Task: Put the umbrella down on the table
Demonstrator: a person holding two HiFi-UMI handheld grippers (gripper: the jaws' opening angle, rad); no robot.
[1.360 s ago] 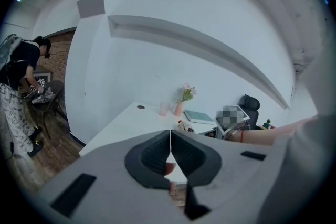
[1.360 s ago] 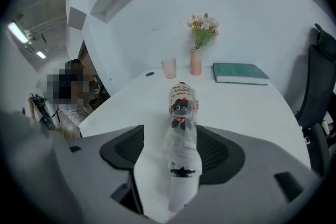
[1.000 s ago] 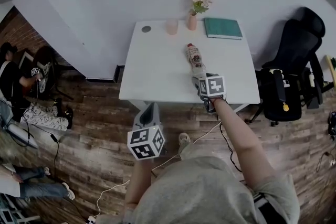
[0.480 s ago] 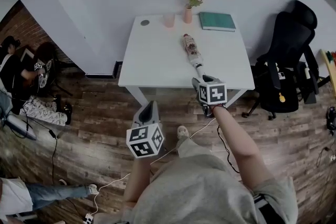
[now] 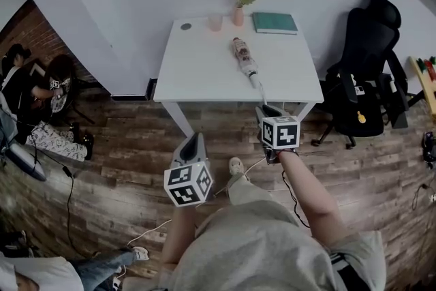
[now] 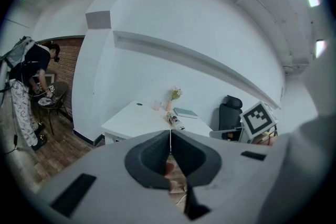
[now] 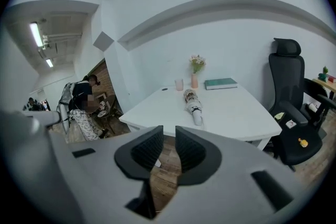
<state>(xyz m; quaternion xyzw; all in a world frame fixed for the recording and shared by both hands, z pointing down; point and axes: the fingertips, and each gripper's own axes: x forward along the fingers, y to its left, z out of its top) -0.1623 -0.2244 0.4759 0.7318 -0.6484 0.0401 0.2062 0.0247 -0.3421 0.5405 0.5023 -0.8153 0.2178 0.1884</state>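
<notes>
Left tongs [image 6: 170,136] closed; right tongs [image 7: 169,136], just closing, narrowly apart, empty; umbrella [image 5: 244,63] on table [image 5: 197,65].

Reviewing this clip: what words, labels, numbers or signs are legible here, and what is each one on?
No text in these views can be read.
The umbrella: its sleeve has a printed pattern; any lettering is too small to read.
The book: plain teal cover, no legible title.
The left marker cube and right marker cube: black-and-white square patterns only, no words or numbers.
</notes>
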